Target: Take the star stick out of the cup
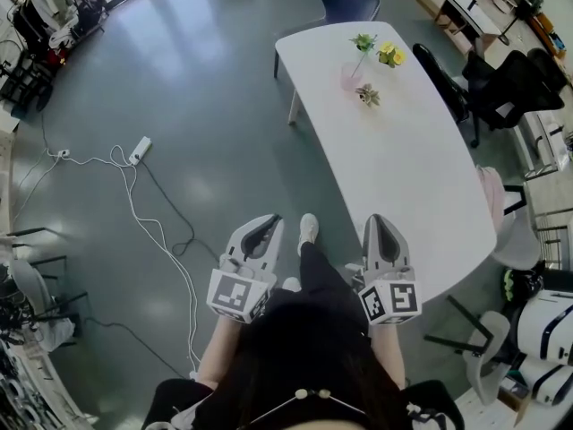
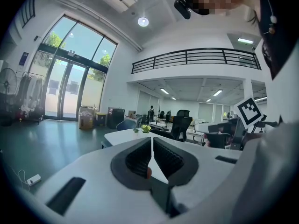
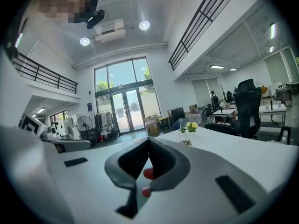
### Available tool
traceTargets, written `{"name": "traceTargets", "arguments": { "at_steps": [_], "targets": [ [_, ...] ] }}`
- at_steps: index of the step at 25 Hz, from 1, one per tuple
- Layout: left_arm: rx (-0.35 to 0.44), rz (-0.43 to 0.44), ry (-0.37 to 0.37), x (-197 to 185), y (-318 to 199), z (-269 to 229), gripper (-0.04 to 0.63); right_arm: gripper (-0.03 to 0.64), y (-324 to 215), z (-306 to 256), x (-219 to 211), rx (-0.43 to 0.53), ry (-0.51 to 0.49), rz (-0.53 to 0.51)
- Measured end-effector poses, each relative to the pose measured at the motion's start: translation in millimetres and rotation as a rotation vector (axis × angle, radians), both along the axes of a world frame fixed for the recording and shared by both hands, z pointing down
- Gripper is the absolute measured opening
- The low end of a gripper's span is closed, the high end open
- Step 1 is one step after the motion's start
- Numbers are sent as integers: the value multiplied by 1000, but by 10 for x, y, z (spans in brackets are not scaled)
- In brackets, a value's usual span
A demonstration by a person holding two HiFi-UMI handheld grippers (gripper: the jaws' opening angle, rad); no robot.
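left gripper (image 1: 268,224): shut tight, holds nothing | star stick (image 1: 363,42): stands in the pink cup (image 1: 350,77), far end of white table (image 1: 403,168), well apart from both grippers | right gripper (image 1: 382,222): shut tight, holds nothing | task: not started, reaching and pulling out all left

The person wears black clothes (image 1: 304,330) and white shoes (image 1: 307,231). The left gripper (image 1: 269,224) and right gripper (image 1: 382,222) are pale grey shells carrying black-and-white marker cubes (image 1: 237,296).
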State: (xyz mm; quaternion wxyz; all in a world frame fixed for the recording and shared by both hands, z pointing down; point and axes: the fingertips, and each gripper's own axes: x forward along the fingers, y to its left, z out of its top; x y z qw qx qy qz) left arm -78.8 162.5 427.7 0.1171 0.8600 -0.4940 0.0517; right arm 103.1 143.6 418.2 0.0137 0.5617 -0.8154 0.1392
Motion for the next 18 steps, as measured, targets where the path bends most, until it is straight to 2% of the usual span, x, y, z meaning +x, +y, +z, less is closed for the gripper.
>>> {"name": "traceTargets", "arguments": {
  "at_steps": [9, 14, 16, 18],
  "targets": [
    [-9, -27, -39, 184, -1395, -191, 18, 3, -1461, 262, 283, -75, -38, 7],
    [-13, -20, -48, 269, -1858, -219, 17, 9, -2235, 429, 396, -126, -47, -40],
    [-30, -10, -55, 290, -1975, -180, 17, 49, -2555, 539, 438, -160, -72, -62],
    [-27, 2, -49, 290, -2086, -126, 17, 61, -2894, 656, 501, -193, -101, -60]
  ]
}}
